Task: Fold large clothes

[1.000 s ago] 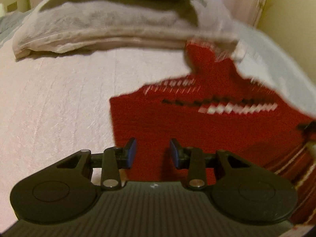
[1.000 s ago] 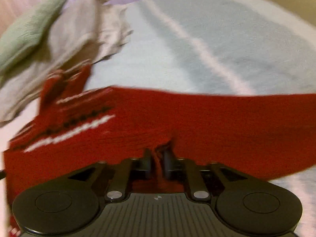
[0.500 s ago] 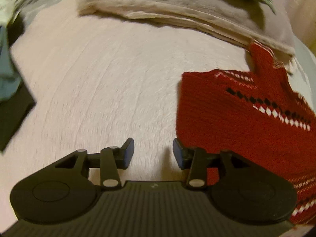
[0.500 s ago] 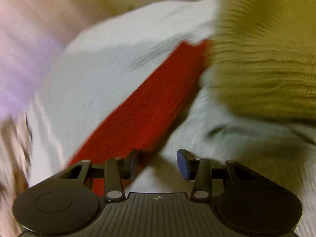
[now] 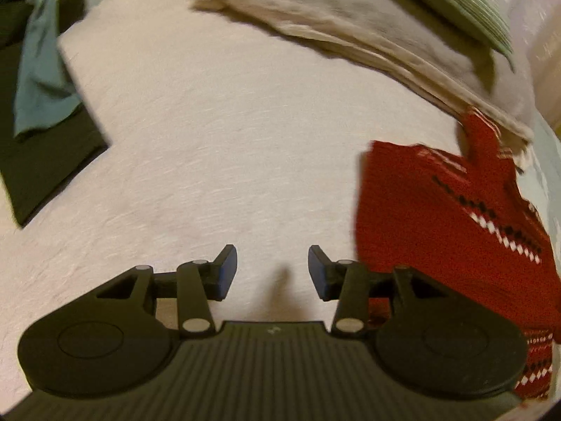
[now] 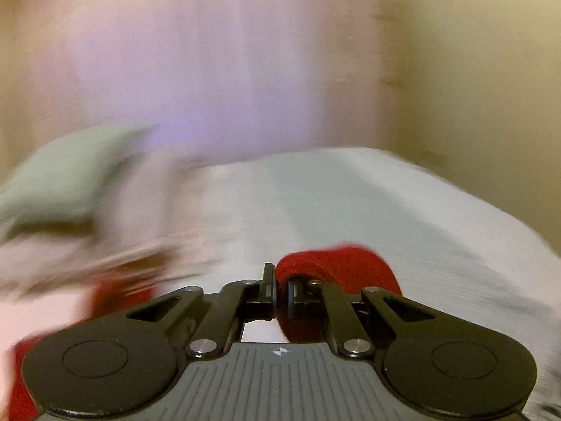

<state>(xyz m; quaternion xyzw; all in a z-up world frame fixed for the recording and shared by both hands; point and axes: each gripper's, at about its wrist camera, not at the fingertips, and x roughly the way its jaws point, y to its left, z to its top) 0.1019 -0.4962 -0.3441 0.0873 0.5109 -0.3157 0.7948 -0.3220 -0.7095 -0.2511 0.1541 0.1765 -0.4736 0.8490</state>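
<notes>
Clamping a fold of the red sweater (image 6: 336, 266), the right tool (image 6: 279, 291) appears only in its own blurred view. The left view alone shows the left tool (image 5: 272, 271) parted over the bed (image 5: 228, 147), the sweater's patterned body lying beside it.

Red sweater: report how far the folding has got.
Done: the red sweater lies on the bed with an edge already doubled over, beside a stack of folded linens. In hand: the right gripper has its jaws shut on a red fold. The left gripper is open over bare bed, holding nothing. Left: carrying that fold across and squaring it.
</notes>
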